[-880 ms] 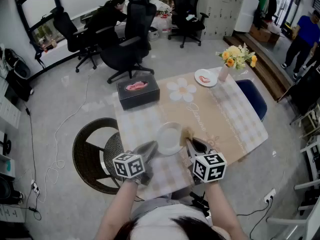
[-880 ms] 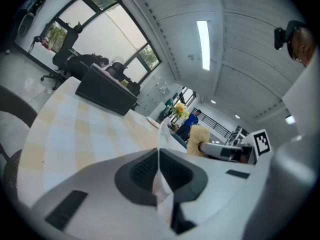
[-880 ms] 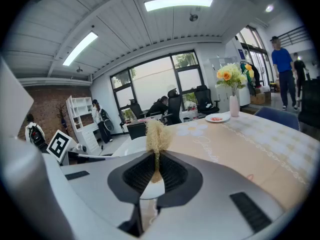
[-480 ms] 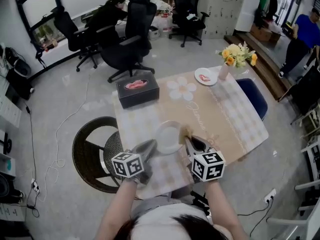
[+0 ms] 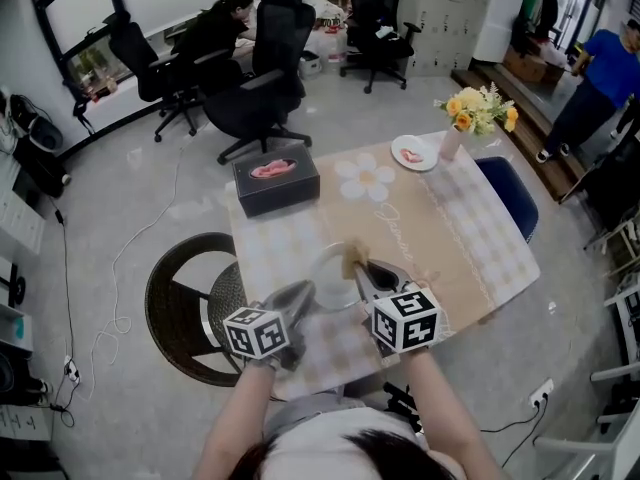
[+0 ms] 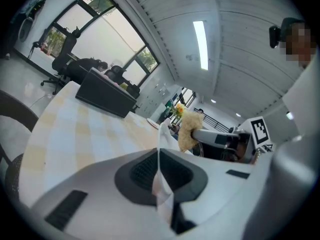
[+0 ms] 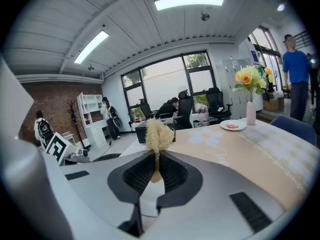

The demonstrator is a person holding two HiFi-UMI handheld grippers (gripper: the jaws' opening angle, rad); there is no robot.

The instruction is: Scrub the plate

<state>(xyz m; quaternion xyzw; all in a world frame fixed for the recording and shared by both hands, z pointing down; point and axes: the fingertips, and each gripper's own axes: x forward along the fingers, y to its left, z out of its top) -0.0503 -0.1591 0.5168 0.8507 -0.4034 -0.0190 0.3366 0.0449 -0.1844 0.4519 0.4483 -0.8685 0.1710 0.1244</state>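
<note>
I'm seeing my left gripper (image 5: pixel 300 294) clamping the near-left rim of the plate (image 5: pixel 333 265) at the table's (image 5: pixel 450 228) near end. My right gripper (image 5: pixel 360 270) is pinching a tan scrubber (image 5: pixel 352 254) at its right rim.

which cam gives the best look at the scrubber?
Right gripper view: the scrubber sits centre frame, close up, clamped in the right gripper's shut jaws. Left gripper view shows it smaller, side-on, past the plate rim. Head view shows only a small tan tuft at the plate.
</note>
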